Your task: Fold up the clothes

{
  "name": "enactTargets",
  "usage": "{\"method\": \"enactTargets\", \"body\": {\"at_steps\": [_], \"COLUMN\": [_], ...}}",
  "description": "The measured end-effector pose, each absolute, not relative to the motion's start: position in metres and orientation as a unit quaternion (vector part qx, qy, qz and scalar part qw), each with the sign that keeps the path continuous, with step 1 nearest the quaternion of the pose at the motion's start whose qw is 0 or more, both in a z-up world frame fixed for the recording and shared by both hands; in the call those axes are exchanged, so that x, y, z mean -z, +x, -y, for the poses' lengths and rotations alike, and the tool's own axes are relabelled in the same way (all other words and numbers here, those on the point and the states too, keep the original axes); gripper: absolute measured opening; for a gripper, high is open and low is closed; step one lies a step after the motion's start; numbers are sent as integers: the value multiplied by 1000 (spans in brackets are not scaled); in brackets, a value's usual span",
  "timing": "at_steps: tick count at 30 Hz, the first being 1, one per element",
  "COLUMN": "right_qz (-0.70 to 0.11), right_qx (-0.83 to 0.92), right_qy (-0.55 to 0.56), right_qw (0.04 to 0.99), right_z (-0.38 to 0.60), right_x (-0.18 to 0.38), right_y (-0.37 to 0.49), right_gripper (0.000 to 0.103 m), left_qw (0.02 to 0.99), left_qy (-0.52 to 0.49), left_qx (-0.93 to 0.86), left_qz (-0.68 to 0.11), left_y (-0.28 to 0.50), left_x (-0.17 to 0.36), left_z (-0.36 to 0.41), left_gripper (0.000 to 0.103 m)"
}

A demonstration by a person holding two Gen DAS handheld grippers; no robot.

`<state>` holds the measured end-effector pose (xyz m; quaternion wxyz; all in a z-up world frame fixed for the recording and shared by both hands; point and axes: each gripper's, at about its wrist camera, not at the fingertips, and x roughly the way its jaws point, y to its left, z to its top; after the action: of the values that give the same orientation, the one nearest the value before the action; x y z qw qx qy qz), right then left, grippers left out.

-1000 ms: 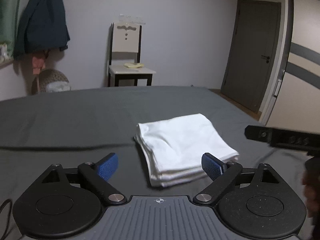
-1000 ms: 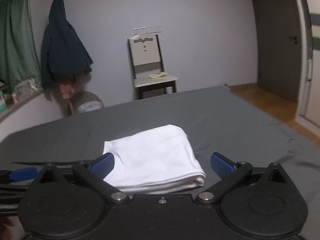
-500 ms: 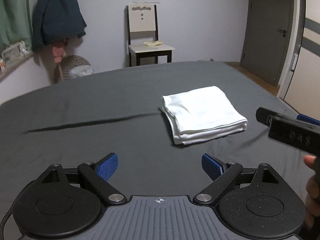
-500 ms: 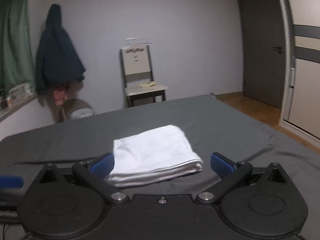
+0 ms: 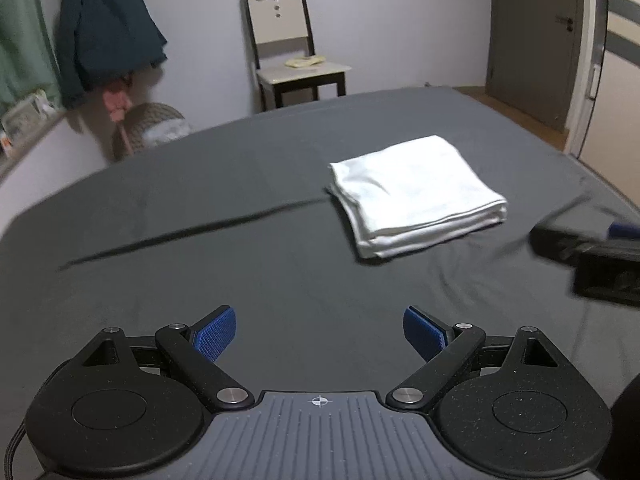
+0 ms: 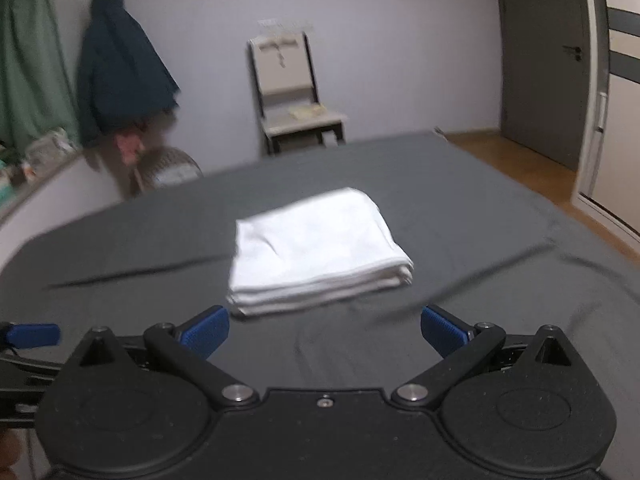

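Item: white garment (image 5: 416, 196), folded into a compact rectangle of several layers, stacked edges facing the viewer. It lies flat on the dark grey bed (image 5: 240, 264), ahead of the left tongs (image 5: 319, 332) and off to their right, well apart from them. From the right tongs (image 6: 324, 330) the same bundle (image 6: 320, 250) sits straight ahead, near but not touching; that view is smeared, so the exact gap is hard to judge.

Left tongs: blue pads spread wide, nothing between them, hovering above bare sheet.

Right tongs: likewise spread wide and empty. Part of its dark body (image 5: 592, 256) shows blurred at the right edge of the left view, beside the bundle's near right corner.

Bed: one long crease (image 5: 192, 232) runs away from the bundle's left side; lesser wrinkles show ahead of the right tongs.

Background, beyond both tongs: a chair (image 5: 296, 48) against the far wall, a dark jacket (image 5: 108, 36) hanging to the left, a door (image 5: 532, 36) to the right.

Step in hand, by judgement: the folding of this piece looks finished, with both tongs clear of it. No other unfolded clothing is visible on the bed.

Next move, by judgement: either leave the bundle as it lies, or bring both tongs in at its near edge to square or shift it, closing on all layers together so the stack does not slide apart.
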<state>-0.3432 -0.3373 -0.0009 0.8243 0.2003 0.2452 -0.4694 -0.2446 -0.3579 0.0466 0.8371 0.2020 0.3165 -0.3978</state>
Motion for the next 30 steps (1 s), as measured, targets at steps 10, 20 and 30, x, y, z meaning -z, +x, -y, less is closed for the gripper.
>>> {"method": "enactTargets", "body": {"at_steps": [10, 20, 30], "right_qz": [-285, -287, -284], "right_qx": [484, 484, 489], "right_qy": [188, 175, 165], "right_qw": [806, 808, 808], "right_z": [341, 337, 336], "right_x": [15, 13, 12], "right_y": [-329, -330, -330], "right_gripper": [103, 103, 103], "left_qw": [838, 838, 836], "left_qy": [198, 192, 195], "left_qx": [399, 390, 395], "left_qz": [-314, -329, -327], "left_y": [-247, -242, -245], "left_x": [-45, -37, -38], "left_z": [356, 353, 354], "left_gripper": [91, 92, 92]}}
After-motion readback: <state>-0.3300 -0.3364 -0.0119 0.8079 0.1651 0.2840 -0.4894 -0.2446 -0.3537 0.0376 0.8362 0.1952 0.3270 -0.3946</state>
